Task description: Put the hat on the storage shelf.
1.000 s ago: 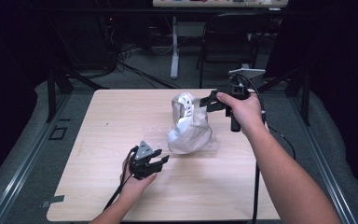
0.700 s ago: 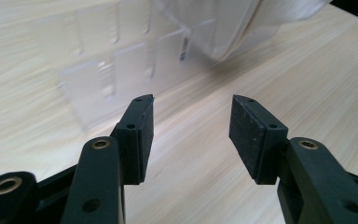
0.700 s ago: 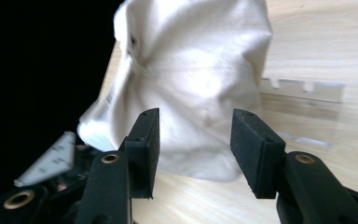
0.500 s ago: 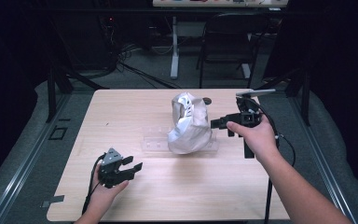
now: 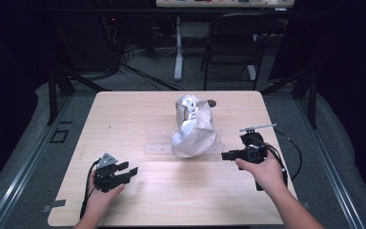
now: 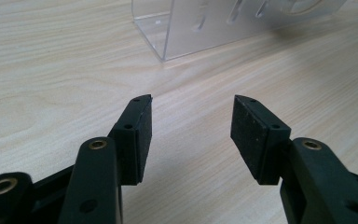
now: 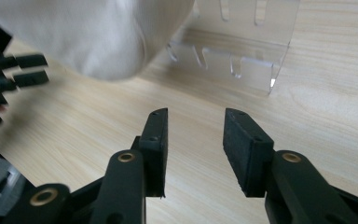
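A crumpled silvery-white bag (image 5: 193,126) rests on a clear acrylic rack (image 5: 158,141) in the middle of the wooden table (image 5: 124,114). My left gripper (image 5: 129,172) sits low at the front left, open, with nothing between its pads (image 6: 139,135); the rack's end (image 6: 191,28) lies ahead of it. My right gripper (image 5: 225,155) is held right of the bag, pointing left at it, open and empty. In the right gripper view the bag (image 7: 88,32) bulges at upper left and the slotted rack (image 7: 242,51) stands ahead of the gripper (image 7: 195,140).
A small dark round object (image 5: 211,102) lies behind the bag near the table's far edge. A black chair (image 5: 228,43) and a white table leg (image 5: 177,47) stand beyond the table. Cables trail from both grippers. The other gripper (image 7: 9,74) appears at the far left.
Both hands have pulled back toward the table's front. The right gripper left the bag's top and dropped to its right side; the left gripper moved left and nearer me.
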Demonstrator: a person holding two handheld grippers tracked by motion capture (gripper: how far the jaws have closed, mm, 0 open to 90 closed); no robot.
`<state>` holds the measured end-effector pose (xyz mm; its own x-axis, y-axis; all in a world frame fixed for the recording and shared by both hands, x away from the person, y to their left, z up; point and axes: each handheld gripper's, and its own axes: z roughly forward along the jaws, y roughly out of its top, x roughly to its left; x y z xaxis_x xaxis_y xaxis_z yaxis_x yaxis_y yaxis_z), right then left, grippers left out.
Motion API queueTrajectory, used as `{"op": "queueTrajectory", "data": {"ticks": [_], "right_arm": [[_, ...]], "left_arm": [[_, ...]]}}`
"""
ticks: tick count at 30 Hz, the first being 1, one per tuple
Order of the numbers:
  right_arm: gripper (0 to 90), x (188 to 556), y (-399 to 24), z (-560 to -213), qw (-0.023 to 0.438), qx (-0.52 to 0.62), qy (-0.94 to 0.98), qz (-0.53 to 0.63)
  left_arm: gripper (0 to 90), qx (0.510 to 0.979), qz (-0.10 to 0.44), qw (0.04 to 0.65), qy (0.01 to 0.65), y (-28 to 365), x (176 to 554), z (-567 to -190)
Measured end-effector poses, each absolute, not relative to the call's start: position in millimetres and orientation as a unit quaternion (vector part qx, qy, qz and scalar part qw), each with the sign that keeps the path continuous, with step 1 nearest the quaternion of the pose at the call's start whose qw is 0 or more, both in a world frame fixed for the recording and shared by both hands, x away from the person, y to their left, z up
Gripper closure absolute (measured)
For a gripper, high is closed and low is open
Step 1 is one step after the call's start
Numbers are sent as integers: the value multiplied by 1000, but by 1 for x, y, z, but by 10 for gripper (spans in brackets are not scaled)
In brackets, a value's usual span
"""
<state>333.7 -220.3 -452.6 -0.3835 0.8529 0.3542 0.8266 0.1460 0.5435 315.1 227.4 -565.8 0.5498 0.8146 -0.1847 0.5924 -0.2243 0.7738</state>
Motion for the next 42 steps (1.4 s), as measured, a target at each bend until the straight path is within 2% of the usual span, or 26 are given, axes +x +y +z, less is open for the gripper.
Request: {"op": "queueTrajectory", "data": {"ticks": [9,12,14,18,24,31,34,38,42], "right_arm": [[544,311,-222,-491,52,518,763,384],[563,304,-223,-504,68,511,765,386],[589,300,-225,-512,95,500,771,384],[596,294,-228,-524,97,485,778,387],[527,290,-229,-544,100,485,777,388],[467,286,-226,-561,149,477,774,389],[457,285,-229,-566,151,495,762,388],[385,283,-237,-568,137,507,753,398],[328,281,-238,-572,143,513,749,393]], "left_arm": [[488,773,130,424,453,226,316,-568],[488,773,132,424,453,226,316,-568],[488,774,132,423,453,226,316,-569],[488,775,130,421,454,226,317,-569],[488,778,129,415,453,225,318,-572],[482,786,132,411,443,221,320,-574],[482,789,136,411,436,220,320,-573],[480,791,147,411,429,219,320,-574],[475,785,157,419,427,218,319,-574]]}}
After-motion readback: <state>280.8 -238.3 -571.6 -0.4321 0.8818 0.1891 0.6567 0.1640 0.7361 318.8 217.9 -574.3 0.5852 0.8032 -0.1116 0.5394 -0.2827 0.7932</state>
